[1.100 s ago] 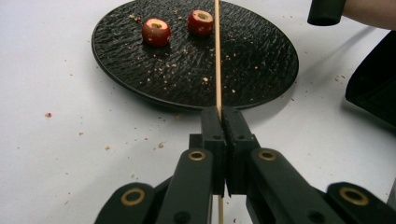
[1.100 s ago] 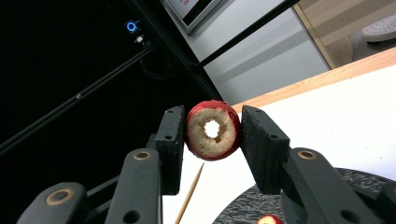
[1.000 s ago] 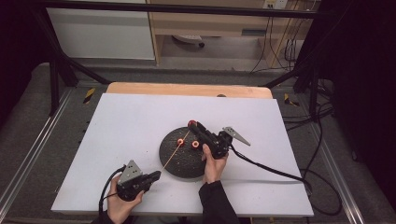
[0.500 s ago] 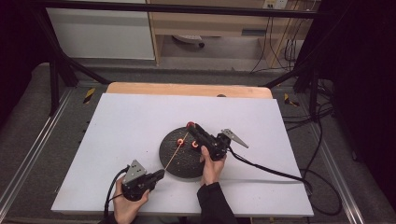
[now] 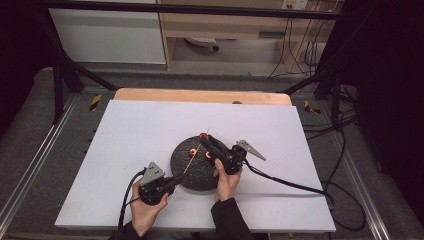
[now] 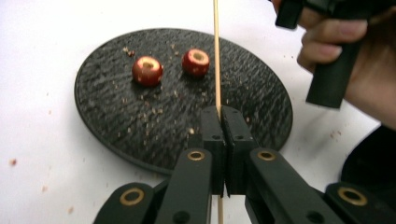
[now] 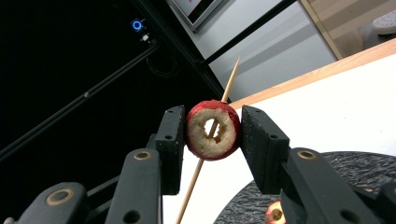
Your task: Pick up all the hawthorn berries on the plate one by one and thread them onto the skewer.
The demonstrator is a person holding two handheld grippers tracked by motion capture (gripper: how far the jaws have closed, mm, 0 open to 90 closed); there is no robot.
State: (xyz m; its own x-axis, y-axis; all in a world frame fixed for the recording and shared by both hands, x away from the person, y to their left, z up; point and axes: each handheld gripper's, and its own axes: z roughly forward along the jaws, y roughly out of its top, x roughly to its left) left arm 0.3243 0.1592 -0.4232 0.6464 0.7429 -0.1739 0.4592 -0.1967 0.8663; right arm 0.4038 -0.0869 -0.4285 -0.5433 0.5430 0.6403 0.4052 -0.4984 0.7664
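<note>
White tabletop [image 5: 125, 150]: my left gripper [image 6: 219, 122] pinches the thin, brittle skewer [image 6: 216, 56]; my right gripper [image 7: 212, 130] squeezes a light, crushable cored hawthorn [image 7: 213, 129] by its sides.

Nothing to read here: no word, number, label or brand can be made out on anything in these views. The closest thing to a sign is the yellow-and-black hazard tape [image 5: 95, 101] on the floor rail left of the counter, matched by another strip [image 5: 310, 107] on the right side, stripes only, no lettering. In the right gripper view a small blue ring light [image 7: 137, 24] glows on a dark device up in the background, a plain circle with no character inside it. A framed panel [image 7: 196, 10] at the top edge shows a trace of red, too cropped to read.
</note>
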